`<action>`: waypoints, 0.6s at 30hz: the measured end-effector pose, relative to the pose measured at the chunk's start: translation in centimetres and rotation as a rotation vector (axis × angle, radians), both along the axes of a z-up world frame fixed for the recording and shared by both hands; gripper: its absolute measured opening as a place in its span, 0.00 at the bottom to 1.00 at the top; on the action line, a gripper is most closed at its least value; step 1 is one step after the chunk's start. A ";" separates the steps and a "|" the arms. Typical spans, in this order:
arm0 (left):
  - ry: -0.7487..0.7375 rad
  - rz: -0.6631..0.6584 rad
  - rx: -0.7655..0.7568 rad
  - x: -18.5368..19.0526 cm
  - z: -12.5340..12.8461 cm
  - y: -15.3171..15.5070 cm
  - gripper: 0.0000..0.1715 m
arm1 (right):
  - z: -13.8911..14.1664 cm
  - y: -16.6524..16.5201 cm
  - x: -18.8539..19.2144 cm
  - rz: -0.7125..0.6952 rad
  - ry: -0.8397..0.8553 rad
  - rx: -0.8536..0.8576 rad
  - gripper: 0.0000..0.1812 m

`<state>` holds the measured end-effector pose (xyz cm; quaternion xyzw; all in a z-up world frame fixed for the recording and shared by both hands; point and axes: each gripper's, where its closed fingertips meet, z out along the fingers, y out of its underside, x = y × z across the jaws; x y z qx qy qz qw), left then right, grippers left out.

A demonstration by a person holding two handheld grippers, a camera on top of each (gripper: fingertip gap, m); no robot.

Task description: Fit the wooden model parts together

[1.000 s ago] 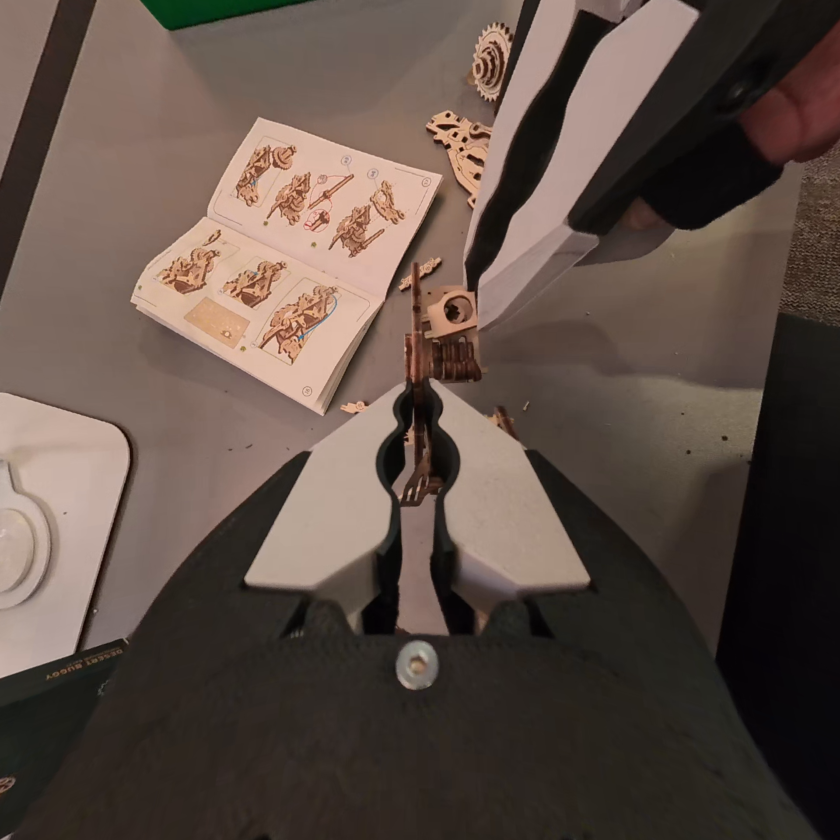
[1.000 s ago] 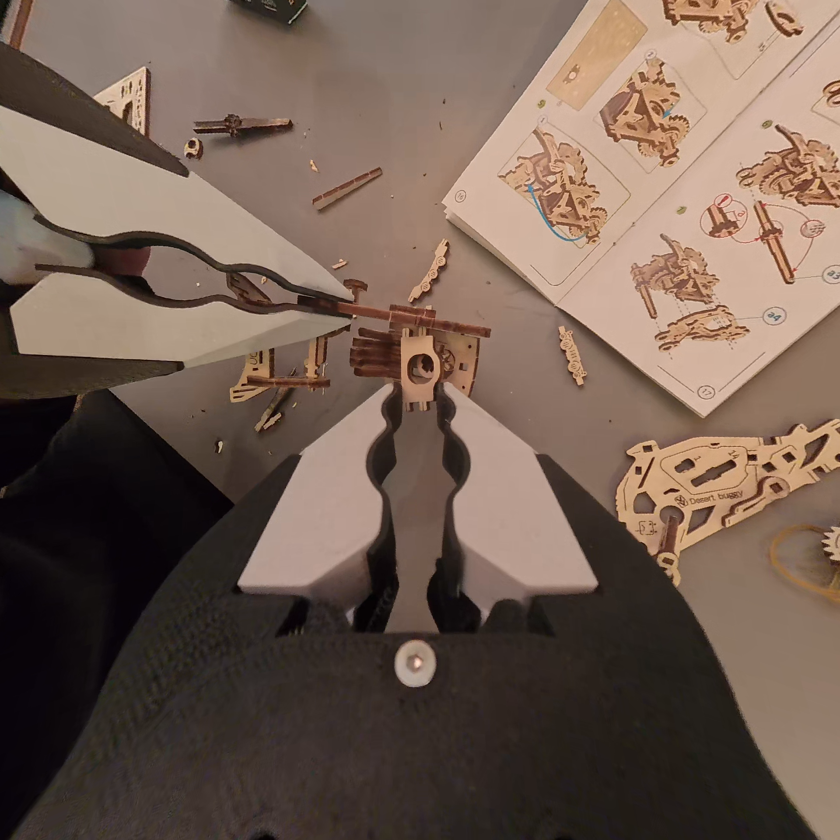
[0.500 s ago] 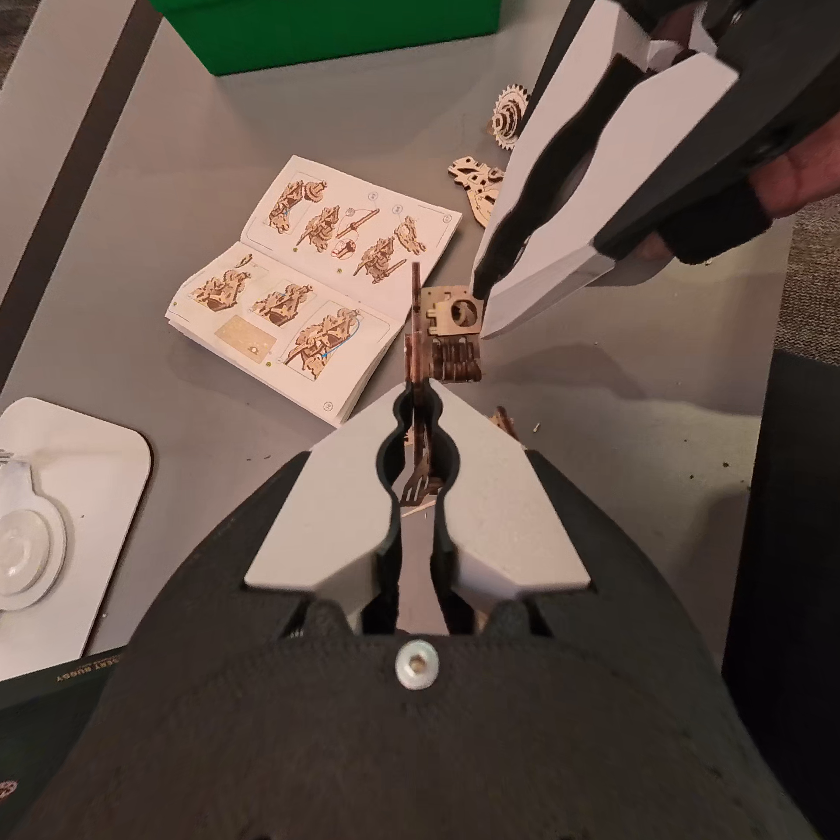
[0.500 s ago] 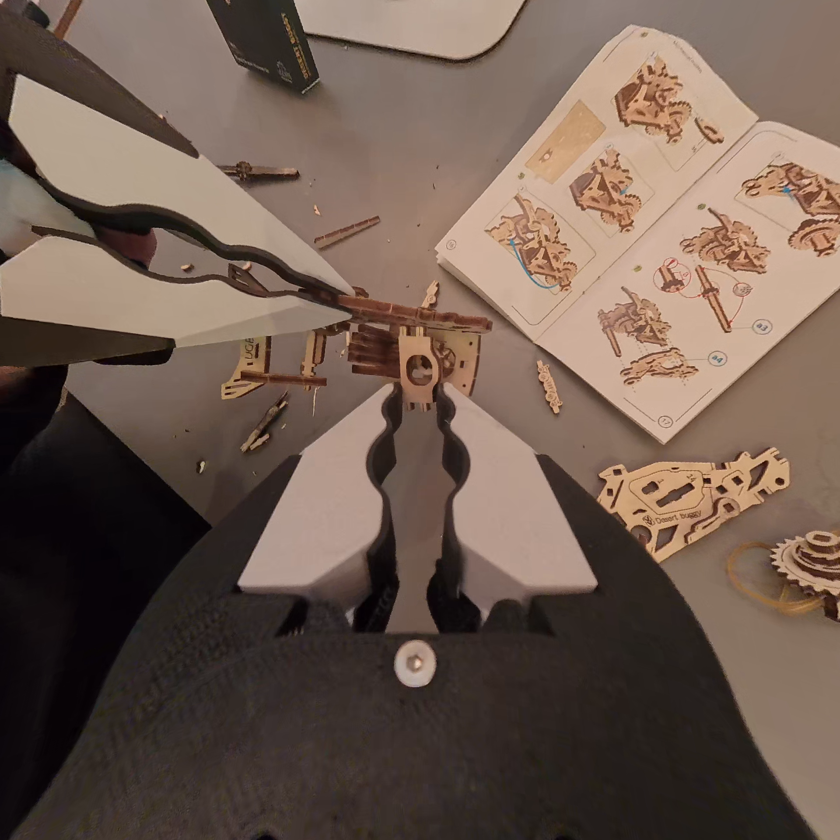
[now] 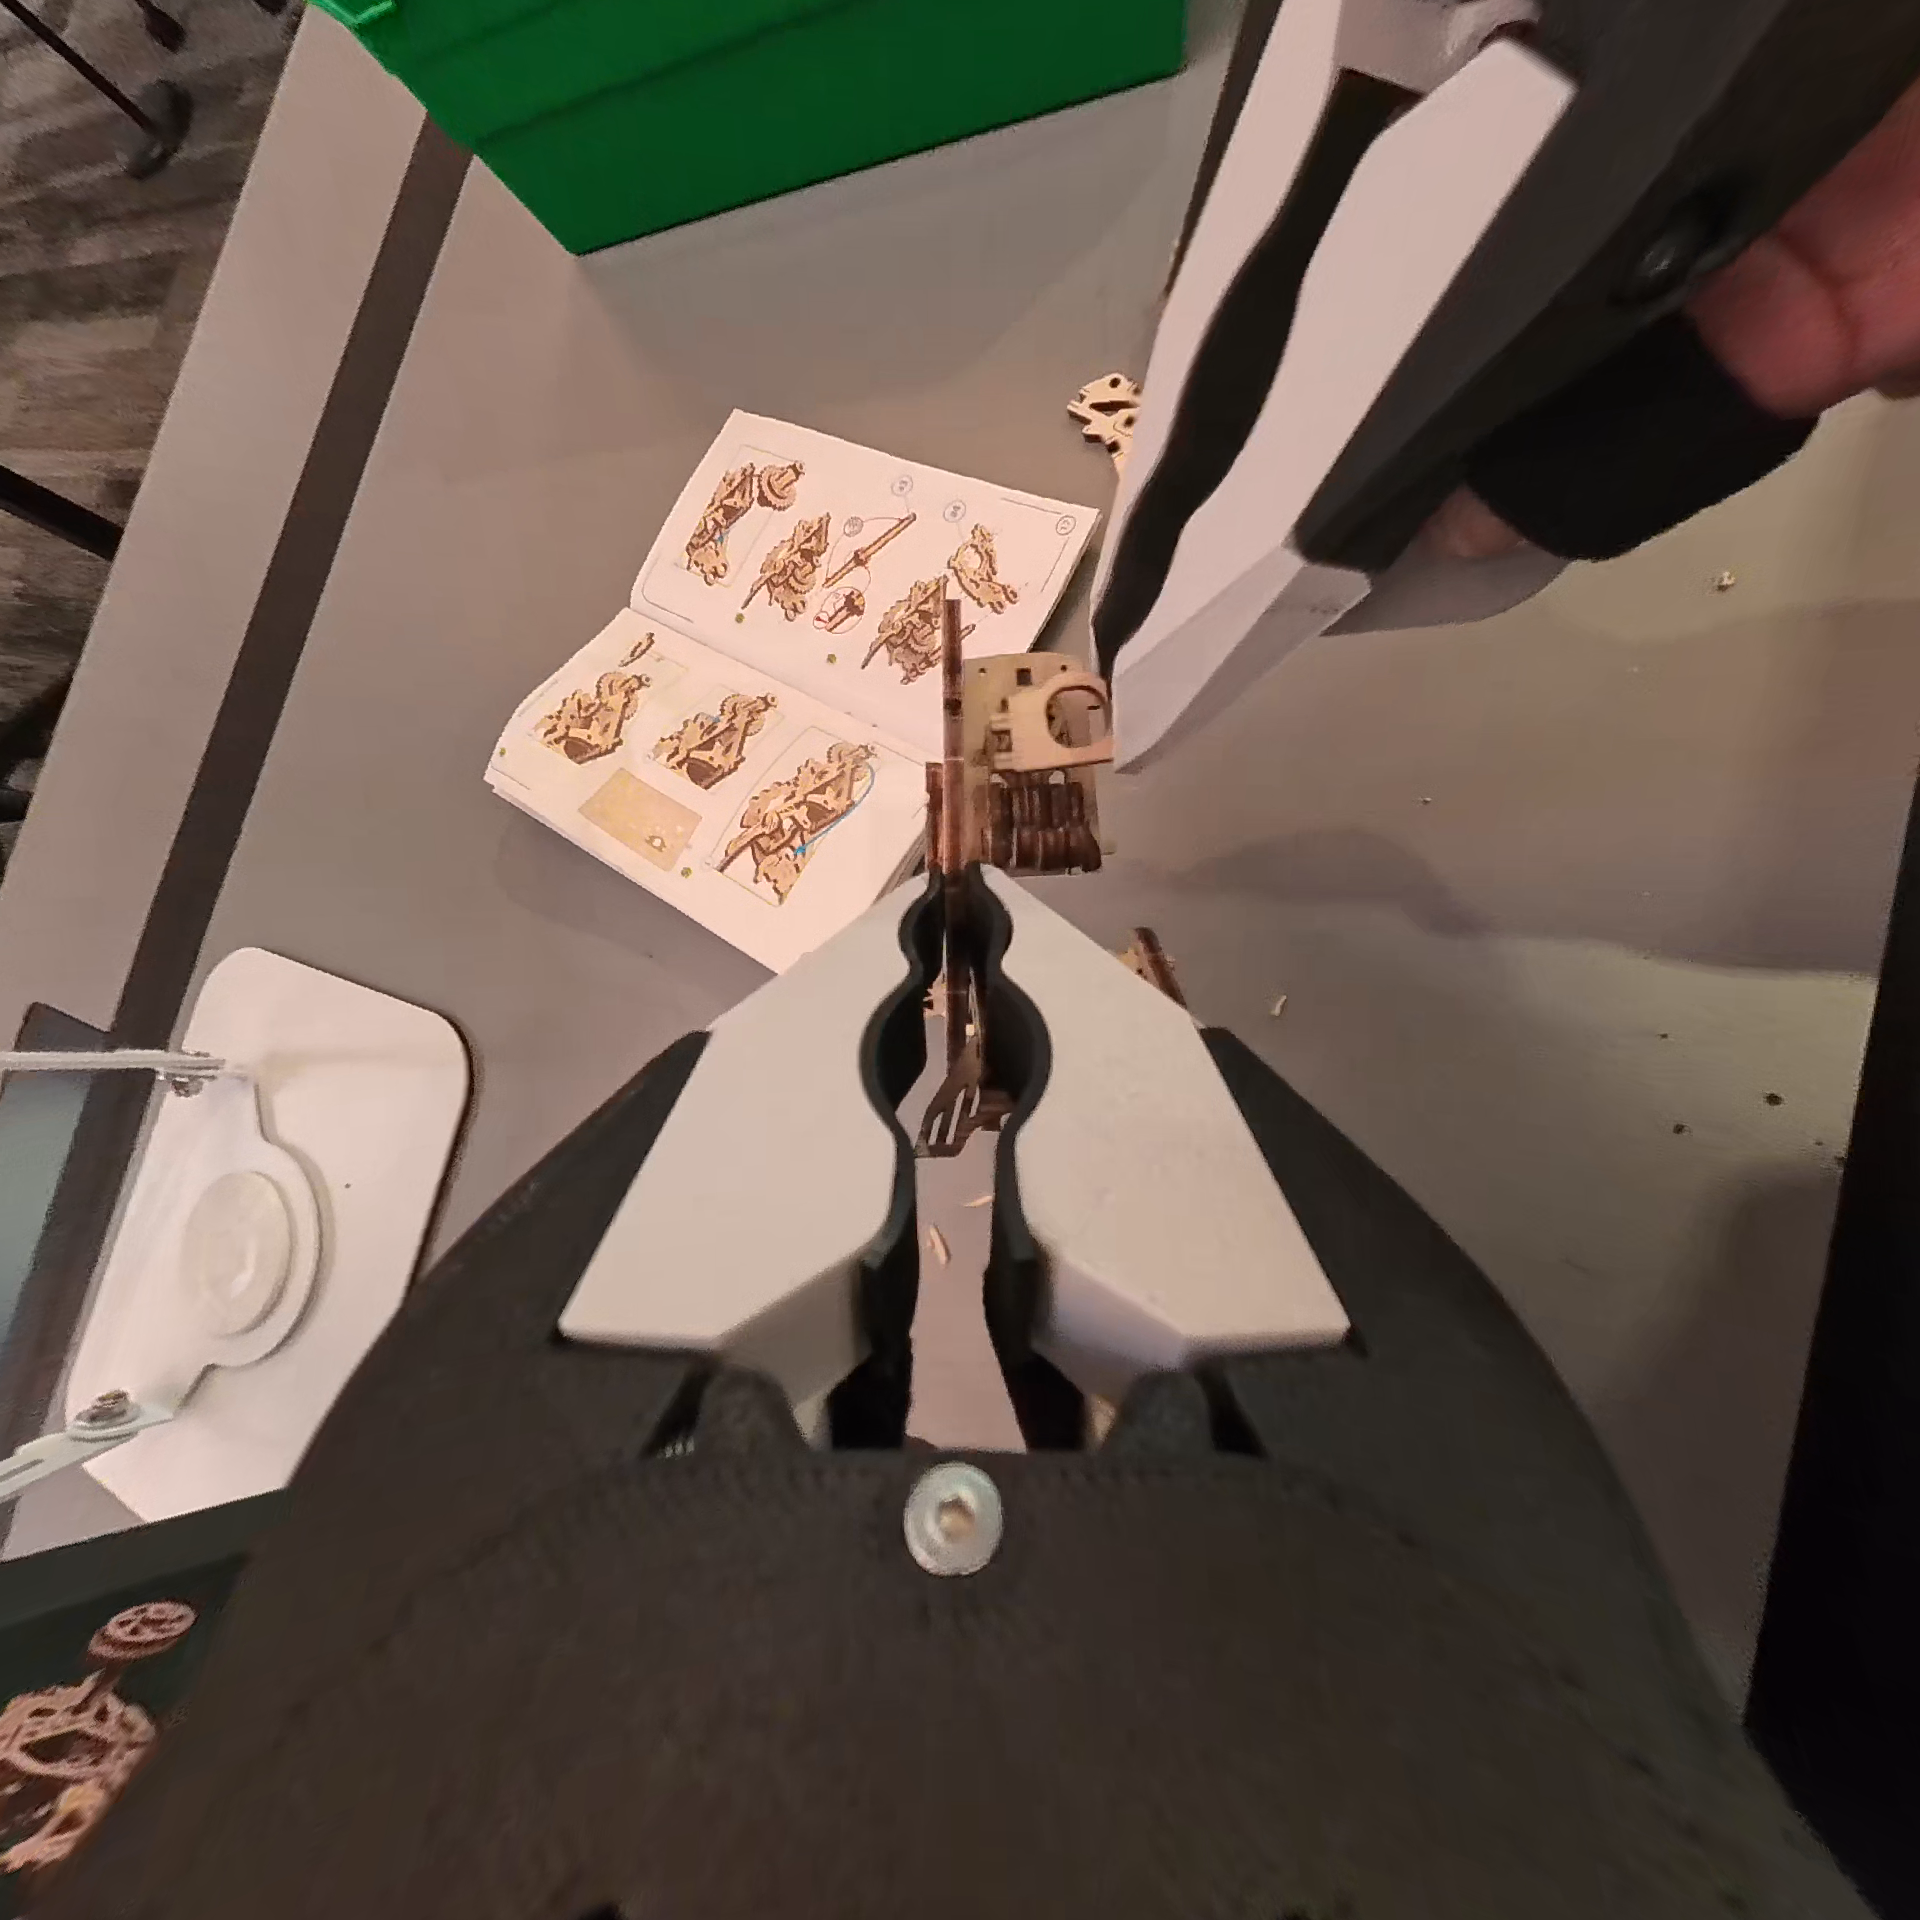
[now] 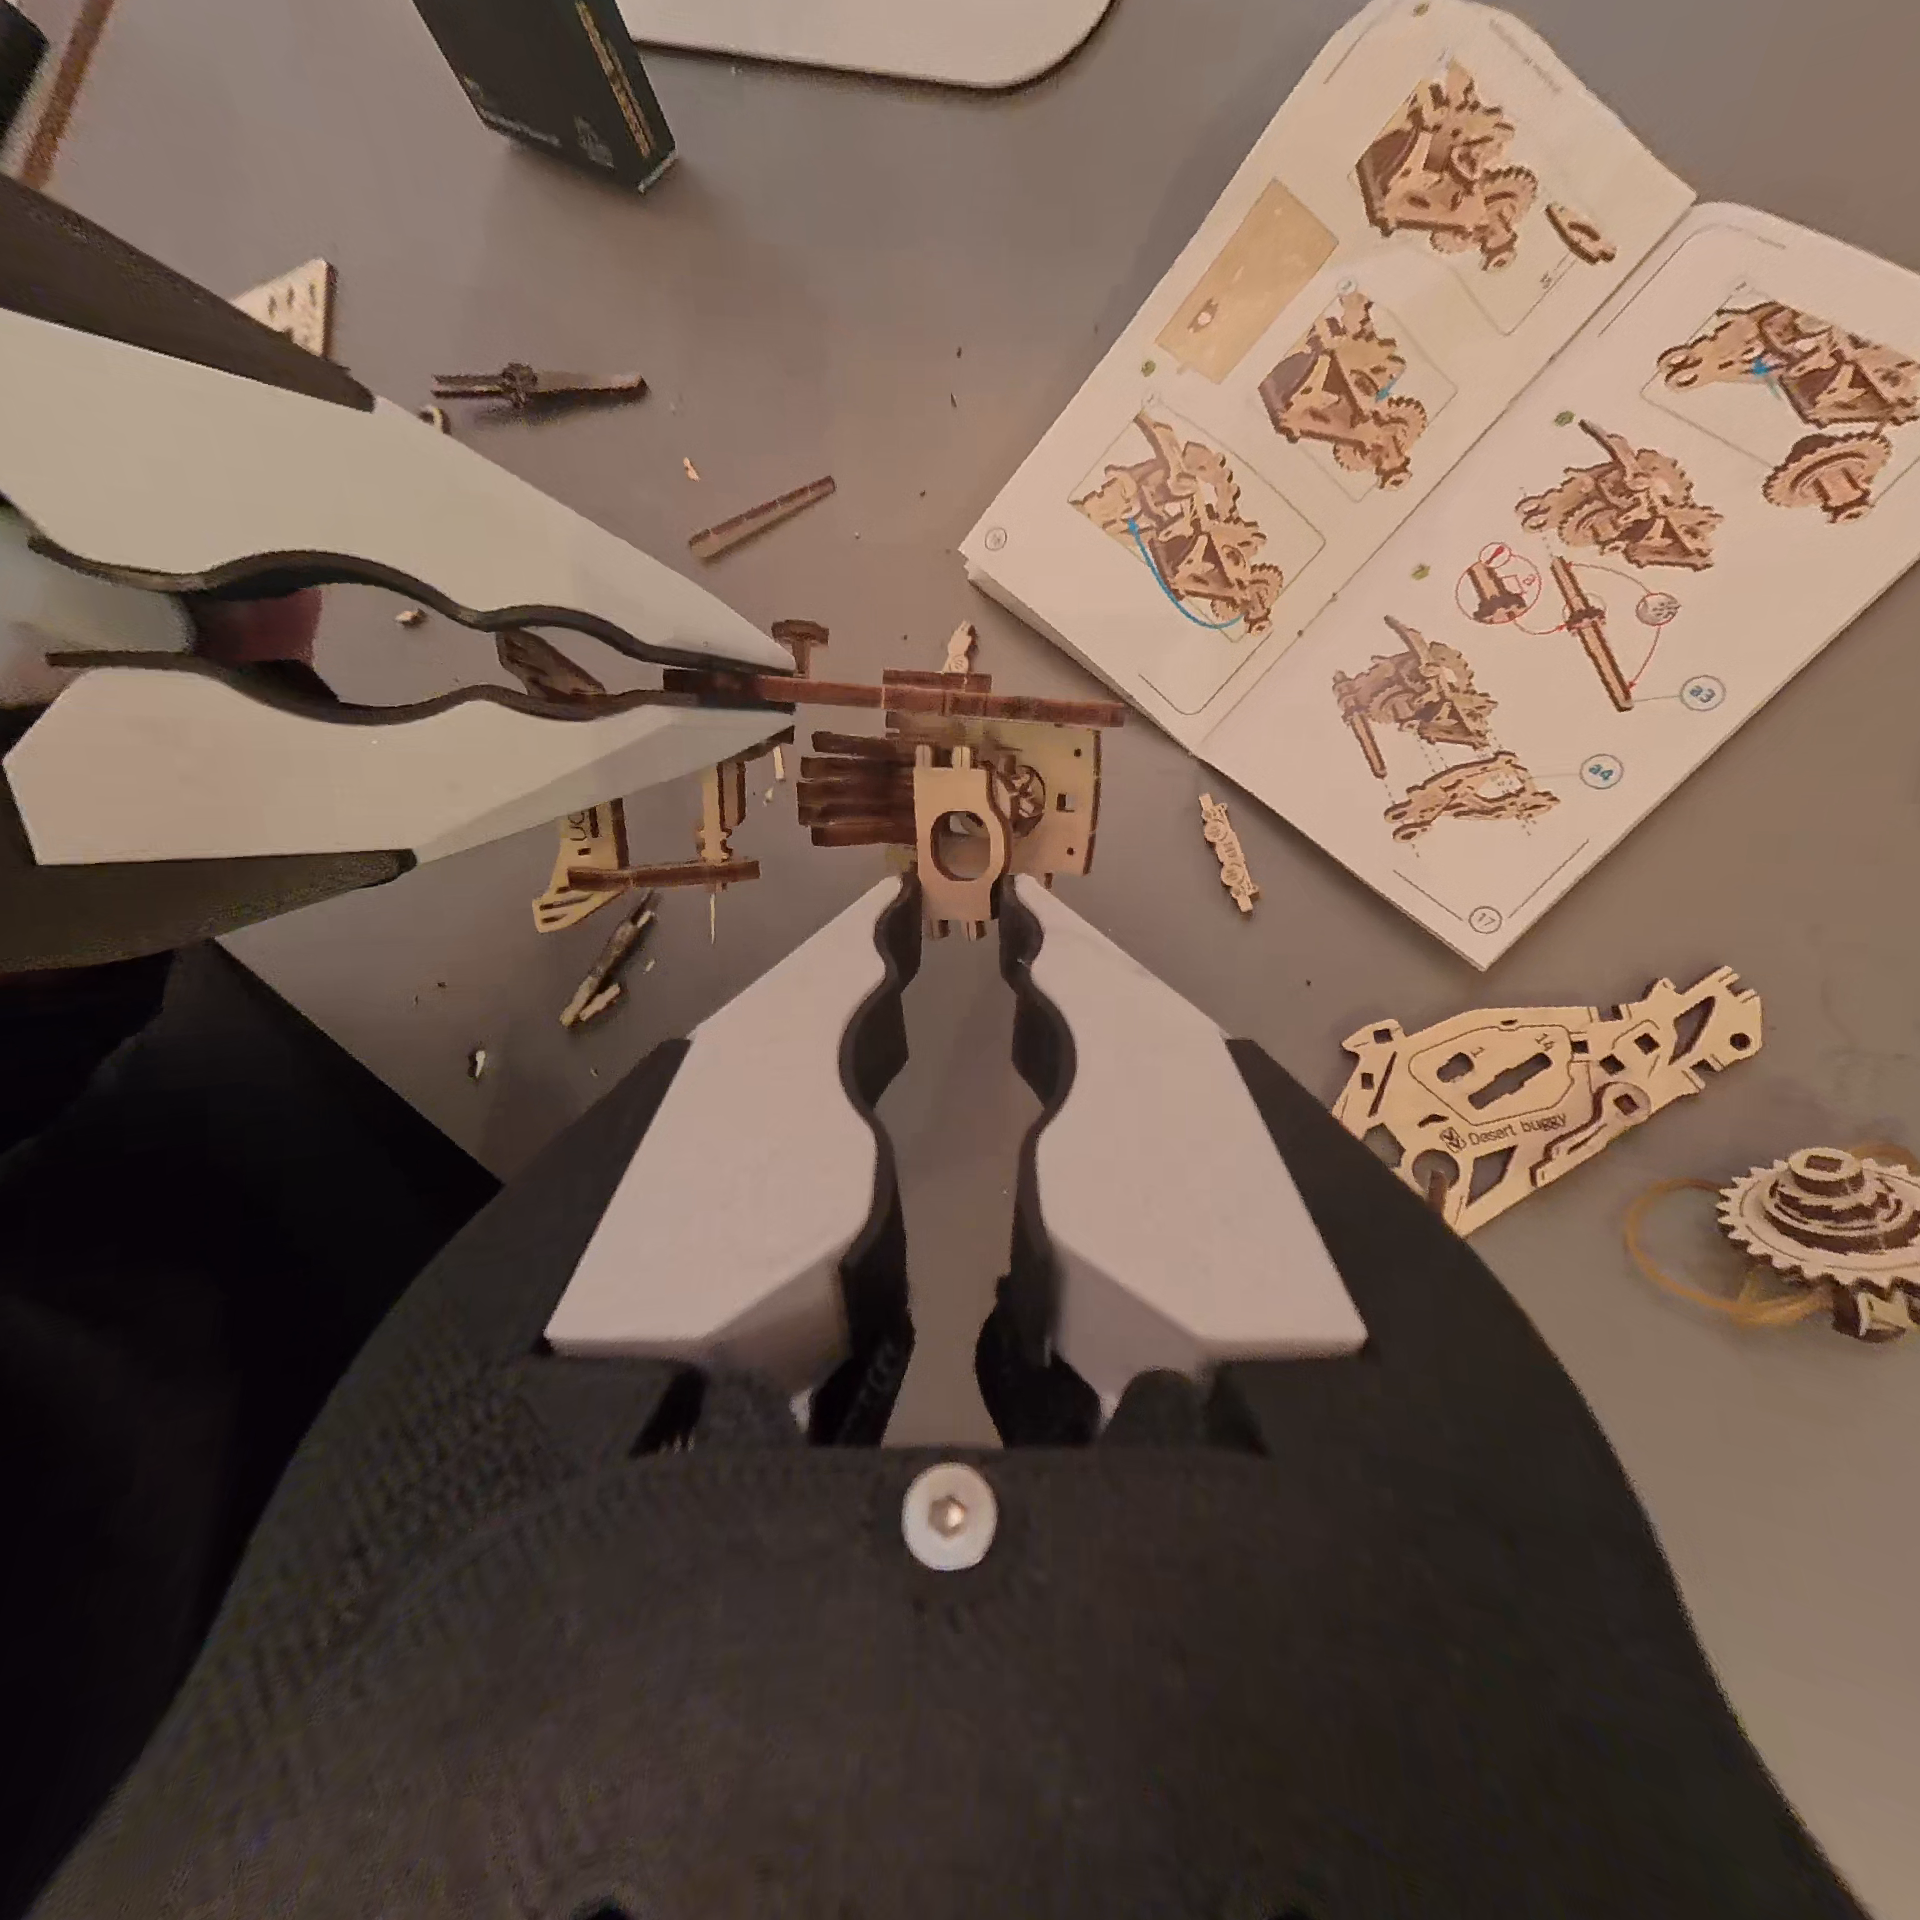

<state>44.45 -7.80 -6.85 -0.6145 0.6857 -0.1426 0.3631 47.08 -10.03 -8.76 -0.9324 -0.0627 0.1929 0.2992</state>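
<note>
A small wooden model assembly (image 5: pixel 1029 769) hangs in the air between both grippers above the grey table (image 5: pixel 1455 987). My left gripper (image 5: pixel 956 878) is shut on its thin dark edge-on plate, which runs back between the jaws. In the right wrist view the assembly (image 6: pixel 997 758) sits just past my right gripper (image 6: pixel 961 894), which is shut on a pale wooden block with a round hole (image 6: pixel 961 842) on the assembly's near face. The right gripper (image 5: pixel 1117 707) comes in from the upper right in the left wrist view. The left gripper (image 6: pixel 784 691) comes in from the left in the right wrist view.
An open instruction booklet (image 6: pixel 1455 520) lies under the assembly. A pale side plate (image 6: pixel 1538 1081), a gear with a rubber band (image 6: pixel 1818 1226) and several loose parts (image 6: pixel 644 862) lie on the table. A green box (image 5: pixel 779 104), a white pad (image 5: pixel 260 1195) and a dark carton (image 6: pixel 561 83) stand around. Across from one pair of fingers to the other is roughly 5 cm.
Both grippers have lifted the assembly away from the table; booklet and loose parts look smaller and more of the green box shows. Both grips are unchanged.
</note>
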 end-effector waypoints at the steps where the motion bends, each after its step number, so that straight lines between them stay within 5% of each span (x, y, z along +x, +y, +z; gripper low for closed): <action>1: 0.007 -0.003 0.015 0.0 0.0 0.0 0.00 | -0.1 -0.1 0.1 0.007 -0.015 -0.018 0.06; 18: 0.030 -0.039 0.111 0.8 -0.4 -0.2 0.00 | -0.3 0.0 0.8 0.035 -0.032 -0.176 0.06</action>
